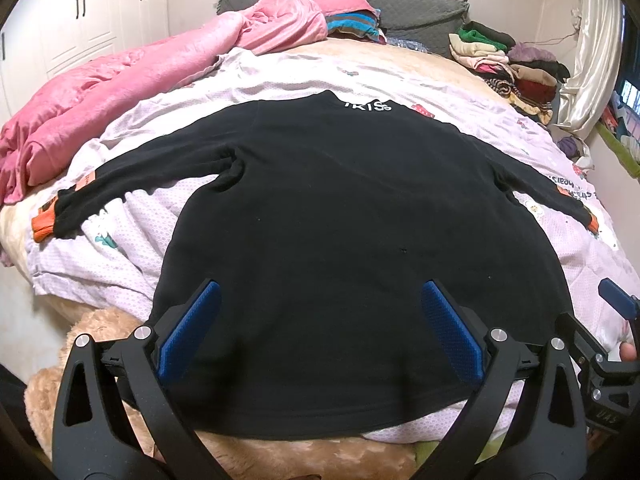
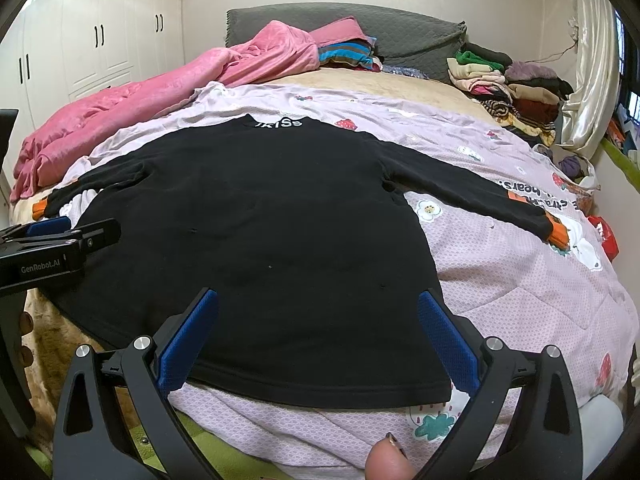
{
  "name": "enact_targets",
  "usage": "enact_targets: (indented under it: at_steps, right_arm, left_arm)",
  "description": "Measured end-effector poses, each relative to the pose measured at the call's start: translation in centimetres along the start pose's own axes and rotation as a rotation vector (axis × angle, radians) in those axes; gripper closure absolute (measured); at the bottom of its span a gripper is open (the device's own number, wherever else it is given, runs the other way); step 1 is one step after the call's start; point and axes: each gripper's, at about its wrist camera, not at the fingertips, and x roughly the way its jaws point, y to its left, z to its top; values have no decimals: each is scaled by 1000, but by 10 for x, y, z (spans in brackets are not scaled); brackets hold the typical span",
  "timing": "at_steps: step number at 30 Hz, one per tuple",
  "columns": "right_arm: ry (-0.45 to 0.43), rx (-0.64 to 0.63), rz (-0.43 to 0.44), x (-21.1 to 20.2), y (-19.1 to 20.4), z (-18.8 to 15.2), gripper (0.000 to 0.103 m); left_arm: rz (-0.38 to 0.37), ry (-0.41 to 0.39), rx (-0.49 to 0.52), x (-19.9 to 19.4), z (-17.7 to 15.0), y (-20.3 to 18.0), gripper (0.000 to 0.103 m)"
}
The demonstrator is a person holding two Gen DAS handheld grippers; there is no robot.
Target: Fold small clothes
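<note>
Plainly black shirt [image 2: 248, 232] collar lettering "iKISS", "GenRobot.AI" left gripper [image 2: 60, 236]

Black long-sleeved top [image 1: 340, 208] lies flat on the lilac patterned sheet [image 1: 280, 80], both sleeves spread outward, orange cuffs [image 1: 42, 224] at the ends, white lettering at the collar on the far edge. Left tongs [image 1: 320, 332] stand wide apart above the near hem, gripping nothing. Right tongs [image 1: 618, 304] partly visible at right edge. Pink quilt [image 1: 100, 96] bunched at left; folded clothes pile [image 1: 508, 68] far right
</note>
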Motion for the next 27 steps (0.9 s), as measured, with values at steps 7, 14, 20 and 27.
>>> enact_targets:
  at_steps: [7, 14, 20, 27]
  right_arm:
    - [-1, -8, -3, 0, 4, 1, 4]
    - [-2, -8, -2, 0, 5, 1, 4]
    - [-5, -9, -1, 0, 5, 1, 4]
    - [-5, -15, 5, 1, 5, 3, 4]
  left_arm:
    - [1, -7, 1, -1, 1, 2, 9]
    - [5, -11, 3, 0, 2, 4, 9]
    - [8, -14, 6, 0, 2, 3, 9]
    - [10, -17, 8, 0, 2, 4, 9]
